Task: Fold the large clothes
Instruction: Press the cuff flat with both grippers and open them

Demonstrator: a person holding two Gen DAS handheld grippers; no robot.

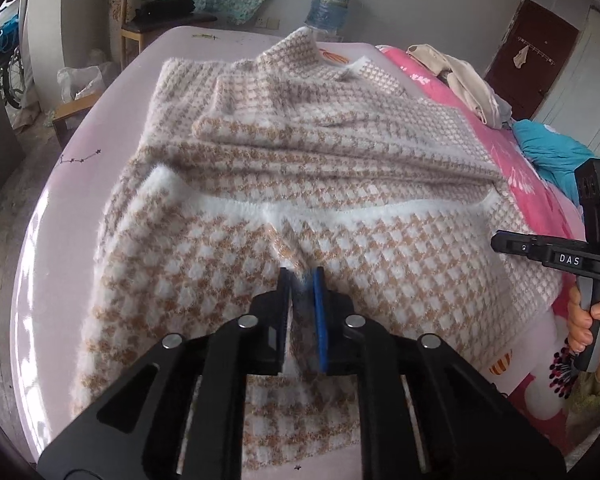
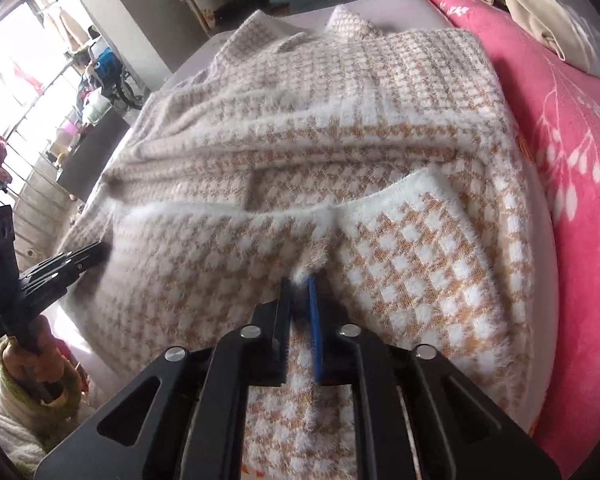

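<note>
The sweater (image 1: pixel 300 152) lies spread on the bed (image 1: pixel 100 132), its near hem folded back over its body just ahead of the left claw (image 1: pixel 302 276) and the right claw (image 2: pixel 298 280), each with a tuft of that fold between its fingers. The right claw sits to the right of the left claw. Right of both claws a blanket (image 2: pixel 580 160) lies on the bed beside the sweater, with a pile of clothes (image 2: pixel 540 20) on its far end; a chair (image 1: pixel 152 12) stands beyond the bed.

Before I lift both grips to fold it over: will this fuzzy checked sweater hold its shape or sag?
Likely sag: the sweater already lies in soft creases. The left gripper and right gripper each pinch only a small tuck, so the span between probably droops. Fuzzy knit probably grips rather than slips.
</note>
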